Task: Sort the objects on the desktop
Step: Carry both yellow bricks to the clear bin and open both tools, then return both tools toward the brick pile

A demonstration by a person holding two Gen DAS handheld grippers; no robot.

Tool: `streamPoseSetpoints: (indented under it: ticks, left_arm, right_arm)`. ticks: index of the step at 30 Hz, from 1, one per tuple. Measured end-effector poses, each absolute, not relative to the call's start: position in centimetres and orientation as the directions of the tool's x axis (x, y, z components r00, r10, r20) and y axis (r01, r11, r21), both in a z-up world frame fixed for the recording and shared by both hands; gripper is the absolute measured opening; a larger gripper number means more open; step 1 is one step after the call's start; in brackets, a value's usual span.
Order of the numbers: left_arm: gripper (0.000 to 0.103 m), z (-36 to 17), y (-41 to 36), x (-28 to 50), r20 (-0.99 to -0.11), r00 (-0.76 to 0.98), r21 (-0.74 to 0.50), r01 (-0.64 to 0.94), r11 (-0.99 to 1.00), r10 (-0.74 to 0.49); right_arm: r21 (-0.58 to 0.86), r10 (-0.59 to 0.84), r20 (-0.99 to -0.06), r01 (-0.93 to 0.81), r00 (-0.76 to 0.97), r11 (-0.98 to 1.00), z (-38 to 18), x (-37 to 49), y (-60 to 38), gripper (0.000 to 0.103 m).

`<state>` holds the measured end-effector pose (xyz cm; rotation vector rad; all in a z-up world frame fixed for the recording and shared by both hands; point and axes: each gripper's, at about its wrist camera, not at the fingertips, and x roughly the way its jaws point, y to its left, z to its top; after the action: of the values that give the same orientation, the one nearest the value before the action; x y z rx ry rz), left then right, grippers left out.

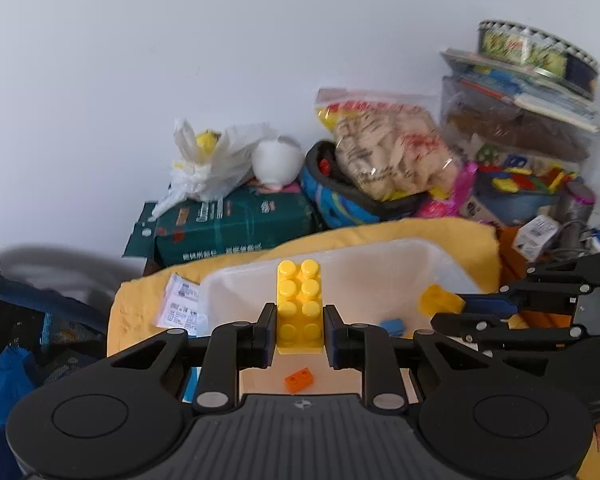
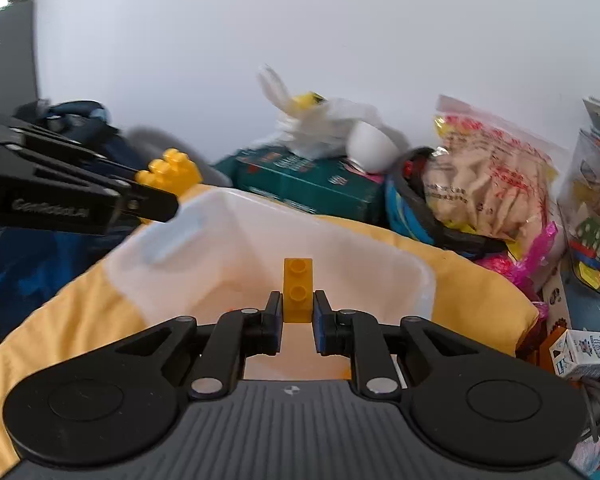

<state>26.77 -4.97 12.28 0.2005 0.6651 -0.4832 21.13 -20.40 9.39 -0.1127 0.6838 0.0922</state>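
- the left gripper (image 1: 300, 330) was clamped on a large yellow brick (image 1: 299, 304), its pads pressed against the brick's long sides, studs facing the camera, and the brick hung above the clear plastic bin (image 1: 380, 256).
- the right gripper (image 2: 298, 316) was closed about as far as it goes on a narrow orange-yellow brick (image 2: 298, 290), held by its lower end over the same bin.
- the bin sat on a yellow cloth (image 1: 440, 232); a small orange brick (image 1: 299, 379) and a blue brick (image 1: 392, 326) lay below the left gripper, apparently inside the bin, though the blur left that uncertain.
- the step in hand looked like dropping both bricks into the bin.
- to do it well, each brick should sit well inside the bin's rim before its jaws part, since the far wall was close.
- the two grippers were near each other, so releasing one at a time would avoid a knock.
- a low release would stop the bricks bouncing out onto the cloth.
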Motion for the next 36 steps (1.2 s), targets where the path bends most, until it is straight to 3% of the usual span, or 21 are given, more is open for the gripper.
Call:
streamPoseSetpoints:
  ticks: [5,7,12,16,18,23,28,36]
  left_arm:
    - [0.029,9.5,-5.6,28.4,-0.695,0.654,0.045,0.456,0.889,-0.300]
    - [0.036,9.7,-5.8,28.3,-0.691,0.660,0.062,0.459,0.886,-0.294]
    - [0.040,11.6,-5.1,26.4,-0.656,0.673,0.039,0.482,0.875,-0.341]
    - [0.055,12.7,-3.8,22.3,-0.601,0.701,0.019,0.493,0.870,-0.384]
    - [0.063,12.0,-3.2,19.4,-0.585,0.726,0.070,0.491,0.869,-0.363]
    - [0.064,6.6,-2.8,11.5,-0.647,0.672,0.123,0.558,0.820,-0.360]
    - [0.064,0.7,-3.2,4.0,-0.739,0.557,0.069,0.622,0.780,-0.378]
    - [0.064,-2.7,-3.6,1.3,-0.796,0.475,0.002,0.622,0.783,-0.375]
  right_arm:
    - [-0.090,-0.002,-0.683,-0.081,0.730,0.993,7.3,23.1,-20.4,0.019]
    - [-0.085,-0.007,-0.689,-0.071,0.725,0.994,7.1,23.1,-20.3,0.030]
    - [-0.078,0.008,-0.661,-0.080,0.750,0.994,8.5,21.5,-19.9,0.031]
    - [-0.071,0.042,-0.622,-0.110,0.782,0.991,10.0,18.8,-19.8,0.038]
    - [-0.086,0.053,-0.606,-0.131,0.794,0.988,10.2,16.6,-20.0,0.040]
    - [-0.189,0.052,-0.623,-0.214,0.780,0.958,6.0,8.6,-19.0,0.039]
    - [-0.103,0.103,-0.756,-0.273,0.646,0.957,-0.4,2.2,-17.7,0.036]
    - [-0.049,0.133,-0.814,-0.295,0.566,0.954,-3.6,-1.2,-16.7,0.036]
